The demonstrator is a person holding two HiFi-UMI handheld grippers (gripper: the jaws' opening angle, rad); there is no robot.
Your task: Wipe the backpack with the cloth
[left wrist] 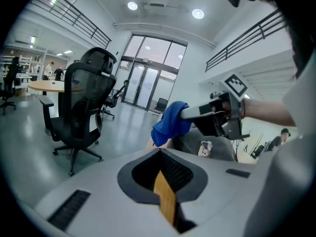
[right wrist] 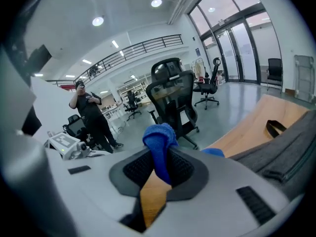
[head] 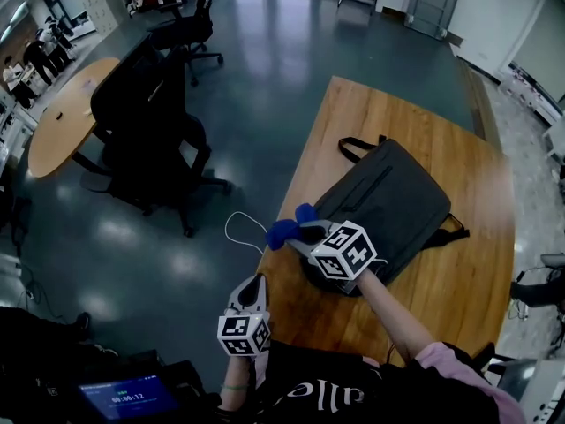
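A dark grey backpack (head: 388, 197) lies flat on the wooden table (head: 459, 281), its strap loop toward the far edge. My right gripper (head: 296, 232) is shut on a blue cloth (head: 284, 230) at the backpack's near-left corner, just over the table's left edge. In the right gripper view the cloth (right wrist: 159, 139) stands bunched between the jaws, with the backpack (right wrist: 286, 147) to the right. My left gripper (head: 254, 283) is shut and empty at the table's near-left corner, apart from the bag. Its own view looks toward the cloth (left wrist: 170, 122) and the backpack (left wrist: 190, 143).
A black office chair (head: 146, 122) and a round wooden table (head: 66, 117) stand on the floor to the left. A thin white cable (head: 238, 228) hangs off the table's left edge. A person (right wrist: 91, 115) stands in the background. A tablet screen (head: 124, 396) sits at bottom left.
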